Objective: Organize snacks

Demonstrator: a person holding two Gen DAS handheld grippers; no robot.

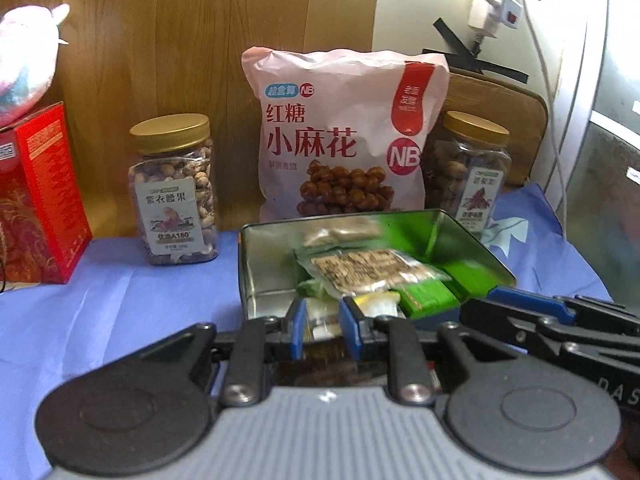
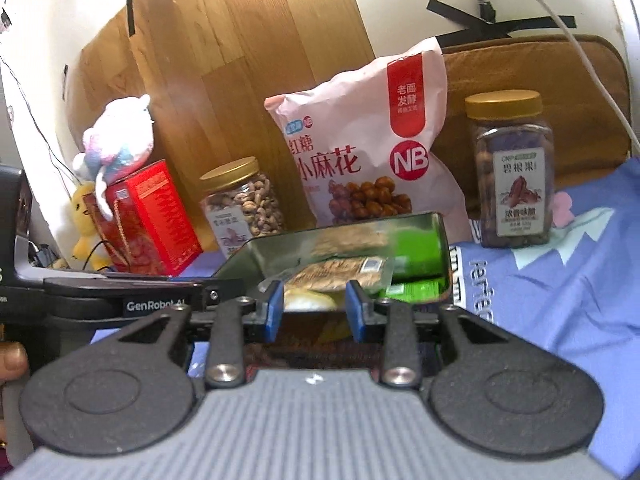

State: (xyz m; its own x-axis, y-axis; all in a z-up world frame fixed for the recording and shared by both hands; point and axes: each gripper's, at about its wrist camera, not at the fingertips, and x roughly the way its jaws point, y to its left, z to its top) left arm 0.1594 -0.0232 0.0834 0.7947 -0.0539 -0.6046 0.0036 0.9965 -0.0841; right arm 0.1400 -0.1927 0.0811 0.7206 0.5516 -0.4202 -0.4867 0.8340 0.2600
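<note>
An open metal tin holds several snack packets: a clear biscuit packet, green packets and a small jelly cup. My left gripper is at the tin's near rim, its blue pads a little apart with a small packet between them; I cannot tell if it is gripped. My right gripper is at the tin near edge too, pads apart and nothing between them. The biscuit packet lies just beyond it.
Behind the tin stand a pink snack bag, a nut jar on the left and a jar on the right. A red box with a plush toy is far left. A blue cloth covers the table.
</note>
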